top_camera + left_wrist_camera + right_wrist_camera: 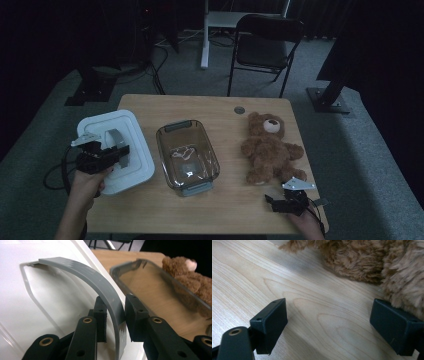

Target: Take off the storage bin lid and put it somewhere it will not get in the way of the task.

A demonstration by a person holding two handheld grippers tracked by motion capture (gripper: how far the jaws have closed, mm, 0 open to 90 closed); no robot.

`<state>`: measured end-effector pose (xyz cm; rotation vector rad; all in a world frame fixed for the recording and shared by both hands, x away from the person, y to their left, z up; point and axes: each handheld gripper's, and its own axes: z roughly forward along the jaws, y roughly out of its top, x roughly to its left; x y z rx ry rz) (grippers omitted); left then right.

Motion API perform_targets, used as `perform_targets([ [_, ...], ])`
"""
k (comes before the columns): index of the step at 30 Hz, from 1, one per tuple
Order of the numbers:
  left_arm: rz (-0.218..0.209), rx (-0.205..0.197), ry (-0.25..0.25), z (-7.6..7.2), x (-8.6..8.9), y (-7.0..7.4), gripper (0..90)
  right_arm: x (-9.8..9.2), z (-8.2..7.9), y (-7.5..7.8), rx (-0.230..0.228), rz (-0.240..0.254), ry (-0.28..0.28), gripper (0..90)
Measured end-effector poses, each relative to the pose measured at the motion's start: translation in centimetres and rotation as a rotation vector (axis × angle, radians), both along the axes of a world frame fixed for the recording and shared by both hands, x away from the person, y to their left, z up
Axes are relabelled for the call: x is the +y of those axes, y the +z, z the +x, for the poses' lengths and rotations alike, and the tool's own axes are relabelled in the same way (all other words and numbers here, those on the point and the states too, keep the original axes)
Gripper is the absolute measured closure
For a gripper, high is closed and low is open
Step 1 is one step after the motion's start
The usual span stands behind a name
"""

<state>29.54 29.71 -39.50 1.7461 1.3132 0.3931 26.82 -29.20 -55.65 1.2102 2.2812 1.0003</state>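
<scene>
Lid: white plastic, smooth, slightly glossy; handle grey matt plastic.
Dish: clear glass, glossy, with grey end tabs.
Teddy bear: brown plush, shaggy.
Table: pale wood grain, smooth matt.
Gripper pads: black matt plastic.

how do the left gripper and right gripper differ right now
The left gripper has its jaws shut on the grey curved handle of the white plastic lid; the right gripper has its jaws wide apart with bare wooden table between them. The left sits over the lid, the right sits beside the brown plush teddy bear. Both are black and hand-held.
</scene>
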Motion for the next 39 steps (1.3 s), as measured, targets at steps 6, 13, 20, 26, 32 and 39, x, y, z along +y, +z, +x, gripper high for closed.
perform_targets([
  [6,0.006,0.022,0.002,0.4,0.3,-1.7,73.4,0.0,0.0,0.0,0.000,0.000,0.000,13.5],
  [13,-0.033,0.051,-0.025,1.2,0.8,-3.5,73.4,0.0,0.0,0.0,0.000,0.000,0.000,13.5],
  [20,-0.046,0.088,-0.022,2.4,1.3,-5.2,73.5,0.0,0.0,0.0,0.000,0.000,0.000,13.5],
  [26,-0.028,0.119,-0.033,3.4,1.4,-6.8,73.4,0.0,0.0,0.0,0.000,0.001,0.000,13.5],
  [32,-0.043,0.143,-0.056,4.3,1.7,-8.2,73.5,0.0,0.0,0.0,0.000,0.000,0.000,13.5],
  [39,-0.046,0.166,-0.088,5.4,1.7,-9.8,73.3,0.0,0.0,0.0,0.000,0.001,0.000,13.5],
])
